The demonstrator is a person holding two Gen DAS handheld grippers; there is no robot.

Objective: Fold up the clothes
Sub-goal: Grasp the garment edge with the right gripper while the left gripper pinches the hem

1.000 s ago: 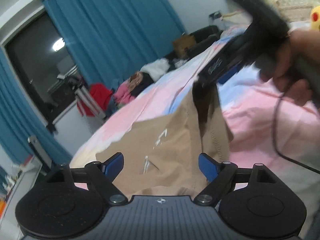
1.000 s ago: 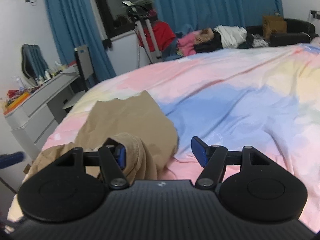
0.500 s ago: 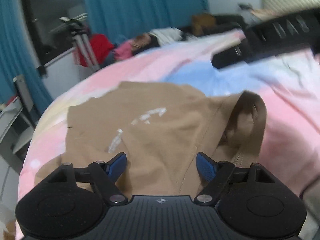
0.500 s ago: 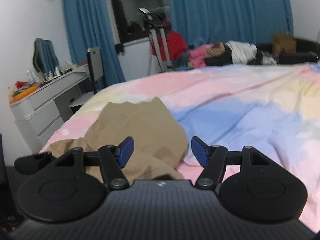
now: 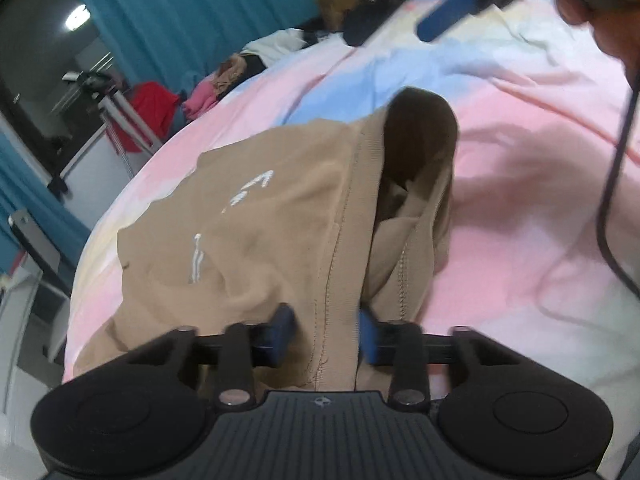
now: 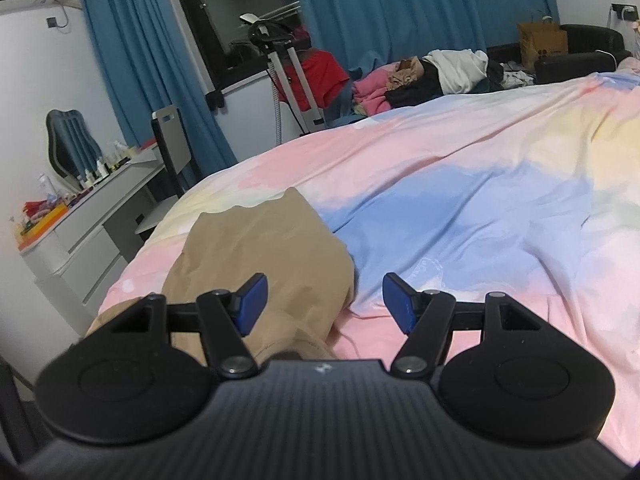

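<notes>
The left wrist view shows the tan garment [image 5: 256, 240] close up: white lettering on its front, a stitched seam running down the middle of the frame, and a dark-lined opening gaping at upper centre. The left tongs [image 5: 326, 336] are closed in on that seam, their blue fingers [image 5: 280, 332] pressed against the fabric on both sides, grasping the tan garment. At the upper right of that frame a hand [image 5: 612, 28] carries the right tongs [image 5: 448, 20], blurred, above the bedspread [image 5: 520, 168], with a dark cable [image 5: 612, 184] hanging down the right edge.

The right wrist view shows none of the lettering or the opening; there the tan garment [image 6: 264, 252] is a rumpled heap at lower left, and the right tongs [image 6: 324, 304] stand spread wide and empty, the left pad over the cloth, the right one over the bedspread [image 6: 480, 200].

The garment lies on a bed covered in pink, blue and yellow pastel patches. Behind it are blue curtains [image 6: 400, 8], a dark window, a pile of clothes [image 6: 432, 72] at upper centre, a red item on a stand [image 6: 320, 72], and a white dresser [image 6: 80, 240] with small bottles at the left edge.

Half a second ago the left tongs were spread apart over the garment; now they have pinched in on the seam, and the cloth is drawn up between them. The right tongs remain released, a little higher above the bed.
</notes>
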